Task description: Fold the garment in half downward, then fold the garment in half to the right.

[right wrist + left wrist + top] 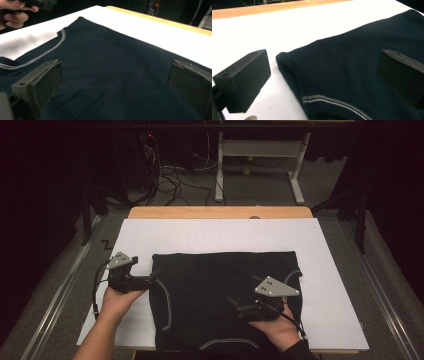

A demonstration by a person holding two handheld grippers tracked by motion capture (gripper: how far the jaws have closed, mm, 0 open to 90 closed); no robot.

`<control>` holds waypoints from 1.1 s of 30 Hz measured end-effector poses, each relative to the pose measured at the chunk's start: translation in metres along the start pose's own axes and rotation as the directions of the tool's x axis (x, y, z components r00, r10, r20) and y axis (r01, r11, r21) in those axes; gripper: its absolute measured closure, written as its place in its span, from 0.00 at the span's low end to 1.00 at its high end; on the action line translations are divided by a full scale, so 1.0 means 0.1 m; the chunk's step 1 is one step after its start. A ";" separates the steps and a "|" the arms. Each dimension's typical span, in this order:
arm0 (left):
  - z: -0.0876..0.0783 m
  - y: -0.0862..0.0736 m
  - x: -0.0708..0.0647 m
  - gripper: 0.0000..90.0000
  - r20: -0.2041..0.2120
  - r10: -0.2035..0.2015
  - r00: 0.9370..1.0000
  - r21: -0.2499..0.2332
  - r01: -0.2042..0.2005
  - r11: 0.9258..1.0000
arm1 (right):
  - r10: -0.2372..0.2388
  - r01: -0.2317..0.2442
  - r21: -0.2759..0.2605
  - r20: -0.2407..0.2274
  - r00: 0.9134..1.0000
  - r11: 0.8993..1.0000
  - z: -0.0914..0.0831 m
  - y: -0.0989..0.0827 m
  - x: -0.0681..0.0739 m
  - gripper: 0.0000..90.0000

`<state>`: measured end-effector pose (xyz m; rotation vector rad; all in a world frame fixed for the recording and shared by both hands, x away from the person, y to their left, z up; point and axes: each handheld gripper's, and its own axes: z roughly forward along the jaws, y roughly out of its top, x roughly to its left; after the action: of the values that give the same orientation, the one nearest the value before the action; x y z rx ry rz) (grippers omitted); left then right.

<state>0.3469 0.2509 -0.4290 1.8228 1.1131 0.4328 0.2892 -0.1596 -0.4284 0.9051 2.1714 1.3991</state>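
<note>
At the bottom of the high view your two hands come in over the near edge of the bench, each with a tool. Your right tool [234, 303] sits low and right of centre, above the shirt [215, 290], its jaws spread wide with nothing between them. In the right gripper view they stand far apart over flat dark cloth, so it looks poised to press or pinch the body of the garment rather than an edge.

Your left tool [156, 274] is at centre left, right at the shirt's left border. Its jaws are also parted and empty. In the left gripper view one jaw hangs over the paper [242, 32] and the other over the cloth, straddling the folded edge [284, 65]. That placement suggests you mean to take that edge between the jaws.

The shirt lies in the middle of the frame, a dark, roughly square folded shape with pale piping [167, 305] down its left side and along the bottom. It rests on the white paper, which covers most of the bench and gives the dark cloth a clear outline.

Beyond the paper, a strip of bare wood [220, 212] shows at upper centre. Past that, at the top of the frame, are cables [170, 180] and a desk frame [260, 150] on the floor.
</note>
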 end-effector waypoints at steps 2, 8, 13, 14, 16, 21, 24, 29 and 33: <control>0.03 0.01 0.02 0.00 -0.004 -0.003 1.000 0.008 0.003 1.000 | -0.002 0.002 0.008 -0.018 1.000 1.000 0.07 -0.01 0.05 0.00; 0.09 0.02 0.05 0.00 0.005 -0.013 1.000 -0.005 0.013 1.000 | -0.018 0.020 0.024 -0.052 0.998 1.000 0.18 -0.03 0.15 0.00; 0.23 0.06 0.10 0.00 0.015 -0.027 1.000 0.019 0.027 0.999 | -0.021 0.023 0.028 -0.062 0.998 0.999 0.25 -0.04 0.20 0.00; 0.26 0.07 0.11 0.00 0.014 -0.030 0.999 0.025 0.030 0.999 | -0.016 0.018 0.030 -0.064 0.998 0.999 0.26 -0.03 0.21 0.00; 0.29 0.11 0.13 0.00 0.014 -0.043 0.999 0.029 0.042 0.999 | -0.011 0.013 0.033 -0.073 0.997 0.999 0.28 -0.03 0.23 0.00; 0.35 0.22 0.15 0.00 0.014 -0.034 0.999 0.029 0.034 0.999 | -0.025 0.030 0.039 -0.107 0.994 0.999 0.39 -0.02 0.36 0.00; 0.40 0.26 0.21 0.00 0.020 -0.063 0.998 0.042 0.062 0.997 | -0.031 0.038 0.051 -0.131 0.991 0.998 0.45 -0.03 0.46 0.00; 0.53 0.24 0.32 0.00 -0.002 -0.088 0.996 0.080 0.088 0.993 | -0.044 0.055 0.068 -0.156 0.987 0.996 0.53 -0.01 0.58 0.00; 0.63 0.18 0.41 0.00 0.004 -0.109 0.994 0.114 0.108 0.988 | -0.068 0.081 0.073 -0.164 0.984 0.994 0.56 0.04 0.66 0.00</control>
<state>0.4211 0.2494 -0.4521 1.8501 1.2452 0.3015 0.2794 -0.0754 -0.4476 0.7519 2.3694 1.4022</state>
